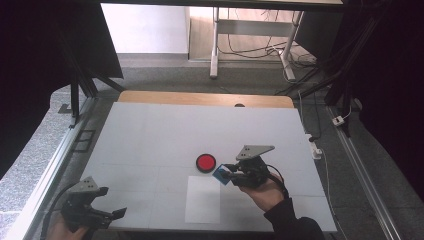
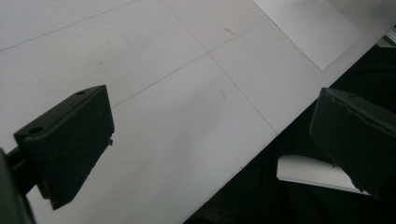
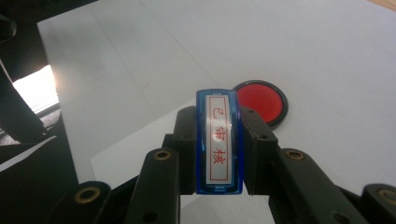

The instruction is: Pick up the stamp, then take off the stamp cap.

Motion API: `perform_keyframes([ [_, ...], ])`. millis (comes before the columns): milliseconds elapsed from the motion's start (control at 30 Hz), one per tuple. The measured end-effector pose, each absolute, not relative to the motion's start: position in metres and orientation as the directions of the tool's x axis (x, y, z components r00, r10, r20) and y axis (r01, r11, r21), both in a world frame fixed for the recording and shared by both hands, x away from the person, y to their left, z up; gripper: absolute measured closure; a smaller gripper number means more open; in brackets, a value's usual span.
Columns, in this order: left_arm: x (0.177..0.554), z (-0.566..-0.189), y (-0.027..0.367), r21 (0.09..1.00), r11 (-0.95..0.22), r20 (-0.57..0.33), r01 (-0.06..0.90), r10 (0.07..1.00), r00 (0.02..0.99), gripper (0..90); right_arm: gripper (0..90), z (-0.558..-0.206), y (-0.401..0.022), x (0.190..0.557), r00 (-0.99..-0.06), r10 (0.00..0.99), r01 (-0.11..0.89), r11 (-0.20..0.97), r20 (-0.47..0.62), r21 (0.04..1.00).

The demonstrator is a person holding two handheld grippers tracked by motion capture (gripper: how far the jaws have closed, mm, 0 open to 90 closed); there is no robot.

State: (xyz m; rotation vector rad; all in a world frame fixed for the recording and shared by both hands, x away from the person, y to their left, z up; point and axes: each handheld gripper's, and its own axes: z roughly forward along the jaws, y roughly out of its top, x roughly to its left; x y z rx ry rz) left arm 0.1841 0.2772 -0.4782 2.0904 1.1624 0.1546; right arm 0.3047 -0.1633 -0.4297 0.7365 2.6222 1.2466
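Item: blue stamp, clamped between the closed jaws of the right gripper, just beside the red ink pad on the tabletop. Long axis runs along the jaws, far end pointing toward the pad. The right gripper view shows its white label with red characters; the high view shows a blue speck. Left gripper: jaws wide open, holding nothing, well apart from the pad.
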Motion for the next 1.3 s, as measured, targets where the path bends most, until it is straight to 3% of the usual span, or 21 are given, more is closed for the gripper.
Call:
perform_keyframes([
  [467,0.183,-0.478,0.279,0.649,-0.319,-0.246,0.691,0.772,0.587,0.3,71.3,-0.428,-0.140,0.287,-0.914,0.401,0.301,0.567,0.062,0.767],
  [1000,0.178,-0.473,0.274,0.667,-0.339,-0.225,0.663,0.757,0.613,0.0,71.3,-0.426,-0.140,0.283,-0.930,0.365,0.265,0.578,0.046,0.772],
  [1300,0.183,-0.473,0.267,0.697,-0.380,-0.202,0.607,0.709,0.676,0.0,71.3,-0.424,-0.142,0.284,-0.929,0.364,0.277,0.563,0.068,0.779],
])
